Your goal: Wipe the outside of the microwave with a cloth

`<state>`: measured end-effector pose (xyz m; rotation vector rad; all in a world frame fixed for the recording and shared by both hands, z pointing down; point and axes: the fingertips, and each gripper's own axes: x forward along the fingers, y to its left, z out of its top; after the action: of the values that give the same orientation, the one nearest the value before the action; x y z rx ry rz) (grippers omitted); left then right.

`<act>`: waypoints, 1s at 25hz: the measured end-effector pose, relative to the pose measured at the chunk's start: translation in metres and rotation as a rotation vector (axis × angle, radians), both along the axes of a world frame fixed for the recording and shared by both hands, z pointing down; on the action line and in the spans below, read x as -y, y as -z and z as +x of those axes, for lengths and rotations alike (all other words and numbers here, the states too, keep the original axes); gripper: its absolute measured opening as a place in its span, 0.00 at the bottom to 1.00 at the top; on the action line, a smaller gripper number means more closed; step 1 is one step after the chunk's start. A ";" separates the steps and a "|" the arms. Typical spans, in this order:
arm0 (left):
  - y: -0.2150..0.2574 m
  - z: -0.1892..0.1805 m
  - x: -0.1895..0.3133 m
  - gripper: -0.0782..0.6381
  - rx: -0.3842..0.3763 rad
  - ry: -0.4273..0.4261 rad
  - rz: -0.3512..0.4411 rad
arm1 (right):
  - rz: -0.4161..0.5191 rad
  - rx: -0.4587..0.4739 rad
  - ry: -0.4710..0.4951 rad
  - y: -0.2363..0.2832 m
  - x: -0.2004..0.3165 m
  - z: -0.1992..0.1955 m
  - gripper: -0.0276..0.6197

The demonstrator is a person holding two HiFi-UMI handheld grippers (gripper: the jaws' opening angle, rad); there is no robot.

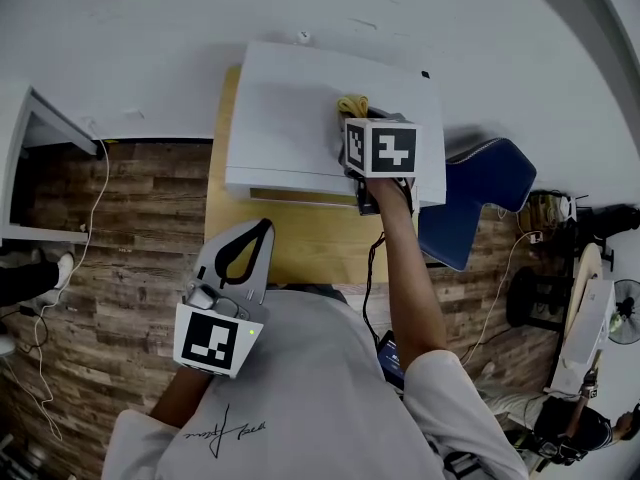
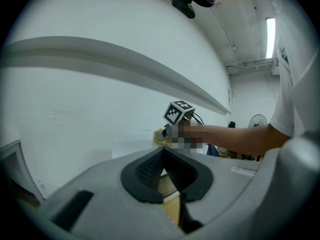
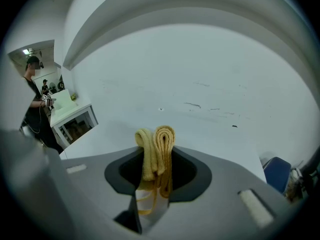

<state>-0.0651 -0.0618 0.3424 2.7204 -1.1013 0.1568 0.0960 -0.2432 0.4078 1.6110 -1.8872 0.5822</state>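
Note:
The white microwave [image 1: 290, 118] stands on a wooden table [image 1: 300, 243] against the wall, seen from above. My right gripper [image 1: 352, 120] rests over the microwave's top near its right side, shut on a folded yellow cloth [image 1: 352, 104]. In the right gripper view the cloth [image 3: 157, 149] stands pinched between the jaws of the right gripper [image 3: 156, 160], over the white top [image 3: 215, 134]. My left gripper [image 1: 262, 230] hangs close to my body above the table's front edge, jaws shut and empty. The left gripper view shows those jaws [image 2: 164, 166] together, with the cloth [image 2: 161, 135] far ahead.
A blue chair [image 1: 475, 198] stands right of the table. A white cabinet [image 1: 30, 168] sits at the left, with cables trailing over the wood-pattern floor. A fan [image 1: 625, 313] and clutter fill the far right. Another person [image 3: 35, 99] stands far off in the right gripper view.

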 end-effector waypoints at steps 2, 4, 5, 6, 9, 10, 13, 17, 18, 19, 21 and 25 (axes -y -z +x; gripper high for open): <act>-0.001 0.001 0.000 0.10 0.002 -0.004 0.001 | 0.001 0.012 0.007 0.000 0.002 -0.006 0.23; 0.000 0.002 0.000 0.10 0.004 -0.010 0.005 | 0.005 0.030 0.014 0.000 0.003 -0.014 0.23; 0.000 0.002 -0.001 0.10 0.004 -0.011 0.006 | 0.007 0.035 0.016 0.000 0.003 -0.018 0.23; 0.001 0.001 -0.001 0.10 0.003 -0.010 0.006 | 0.008 0.035 0.020 0.000 0.003 -0.022 0.23; 0.001 -0.001 0.000 0.10 -0.002 -0.001 0.001 | 0.009 0.048 0.041 -0.001 0.006 -0.037 0.23; 0.001 -0.001 0.000 0.10 -0.002 0.000 0.001 | 0.008 0.054 0.051 0.000 0.007 -0.043 0.23; 0.003 -0.001 -0.001 0.10 0.004 0.002 0.008 | 0.009 0.068 0.084 0.000 0.010 -0.062 0.23; 0.002 -0.006 -0.001 0.10 0.028 0.019 0.026 | 0.007 0.102 0.138 -0.002 0.014 -0.094 0.23; 0.002 -0.008 -0.001 0.10 0.028 0.024 0.024 | 0.005 0.103 0.154 -0.002 0.015 -0.103 0.23; 0.002 -0.010 -0.001 0.10 0.029 0.030 0.022 | 0.003 0.104 0.172 -0.002 0.015 -0.111 0.23; 0.002 -0.012 -0.001 0.10 0.031 0.043 0.020 | -0.002 0.111 0.205 -0.002 0.017 -0.126 0.23; 0.003 -0.019 -0.001 0.10 0.027 0.079 0.014 | -0.017 0.174 0.261 -0.001 0.018 -0.156 0.23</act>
<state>-0.0836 -0.0604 0.3390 2.6892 -1.2194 0.1746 -0.0602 -0.2612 0.4086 1.3095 -2.1702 0.6398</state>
